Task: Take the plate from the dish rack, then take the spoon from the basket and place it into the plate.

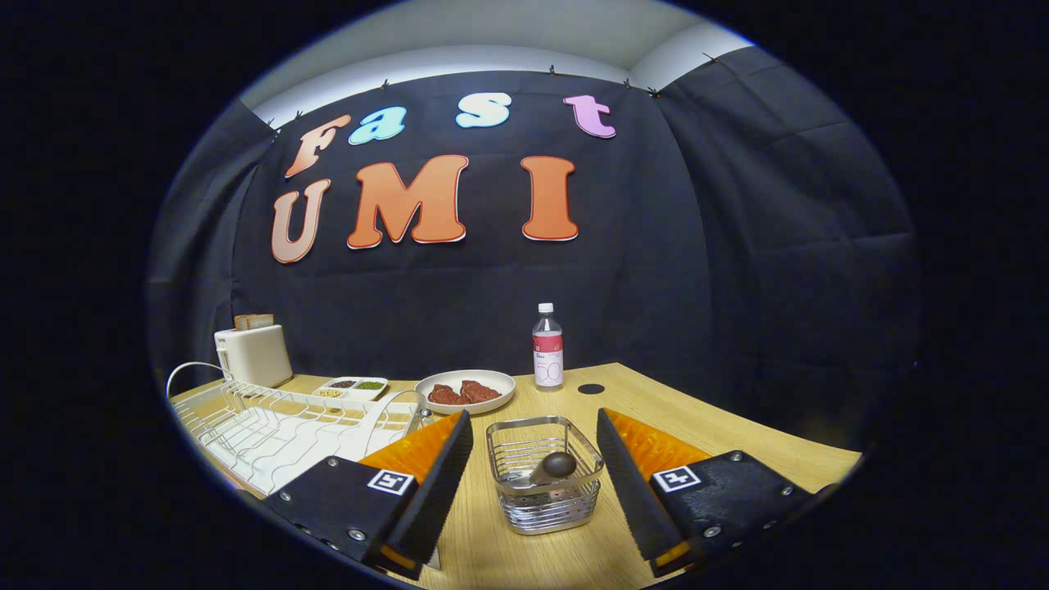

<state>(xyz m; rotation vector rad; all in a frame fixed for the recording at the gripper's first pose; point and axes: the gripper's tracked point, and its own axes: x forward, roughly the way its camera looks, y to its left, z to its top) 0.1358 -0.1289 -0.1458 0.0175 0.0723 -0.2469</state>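
While gripper [534, 459] open: one basket [544, 474], one spoon [551, 468].

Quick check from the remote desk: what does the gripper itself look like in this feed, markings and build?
The gripper has two wedge-shaped fingers with ribbed inner pads. Each finger sits on a dark block body with small screws and a square black-and-white tag on top. No cables or sleeve visible.

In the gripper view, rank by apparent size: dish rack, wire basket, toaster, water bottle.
1. dish rack, partly hidden by the open tool
2. wire basket, between the tool's fingers and nearest, so it looks bigger than it is
3. toaster
4. water bottle, close to the toaster; unsure
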